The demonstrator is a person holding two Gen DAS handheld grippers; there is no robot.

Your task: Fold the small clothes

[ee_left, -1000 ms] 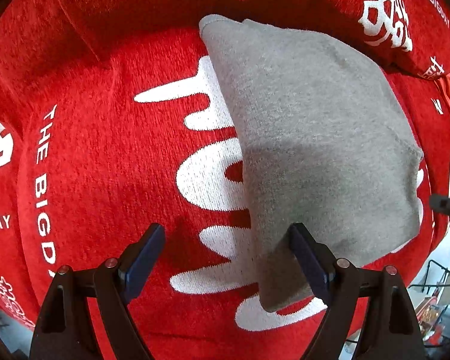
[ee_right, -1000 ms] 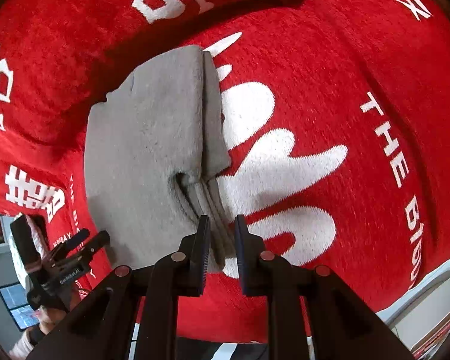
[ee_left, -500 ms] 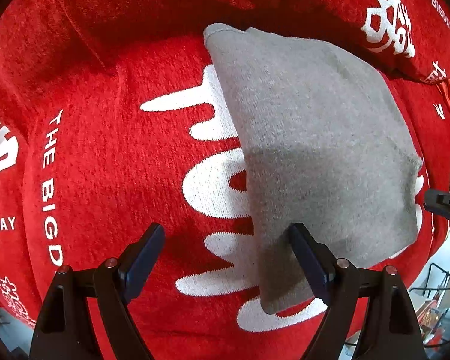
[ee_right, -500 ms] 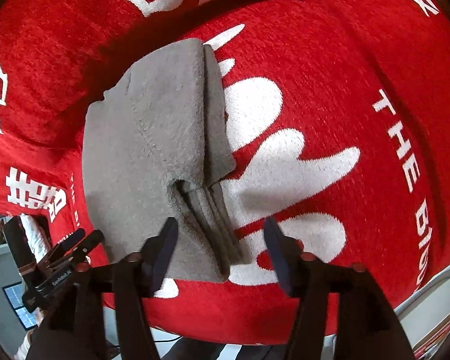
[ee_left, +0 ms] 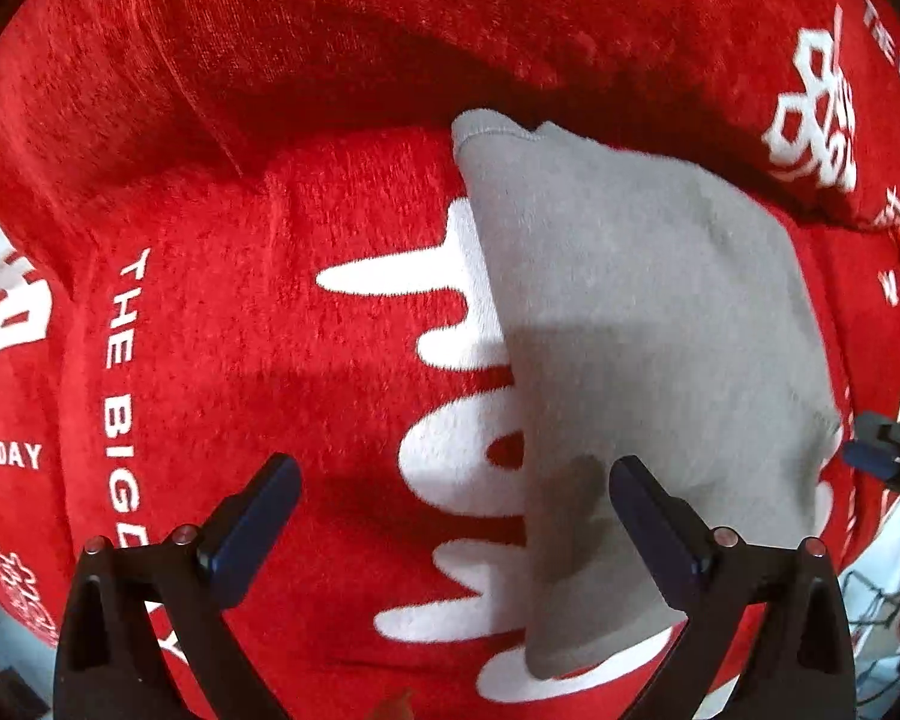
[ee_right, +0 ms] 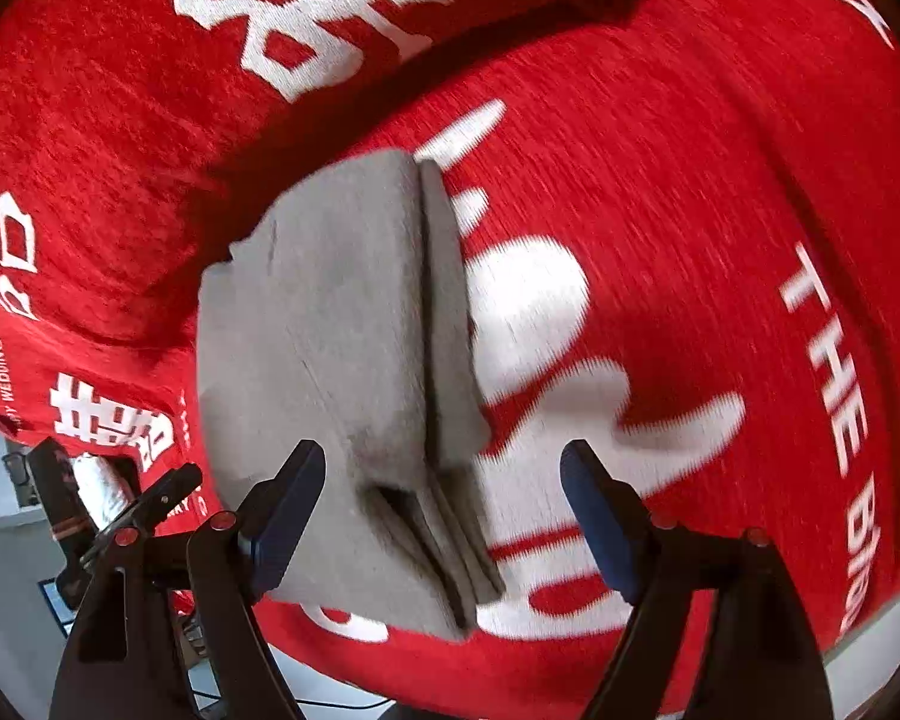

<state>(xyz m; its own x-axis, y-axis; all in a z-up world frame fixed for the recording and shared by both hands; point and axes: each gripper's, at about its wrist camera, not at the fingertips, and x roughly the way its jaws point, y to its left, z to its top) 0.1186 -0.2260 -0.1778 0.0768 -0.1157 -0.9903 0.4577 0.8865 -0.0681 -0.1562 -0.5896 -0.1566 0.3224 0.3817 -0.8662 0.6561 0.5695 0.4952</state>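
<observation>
Left wrist view: a folded grey garment (ee_left: 642,348) lies flat on a red cover (ee_left: 222,324) with white characters and "THE BIGDAY" lettering.
Left hand-held gripper (ee_left: 453,531): jaws spread wide, holding nothing; its right finger (ee_left: 654,531) overlaps the garment's near corner, its left finger hangs over bare red cloth.
Right wrist view: the garment (ee_right: 330,360) shows stacked layers along its right edge and near corner.
Right hand-held gripper (ee_right: 444,516): jaws wide apart, nothing between the pads; the layered near corner sits between the fingers, ungripped.
Far left of this view: the other gripper (ee_right: 144,510), beyond the garment's edge.
</observation>
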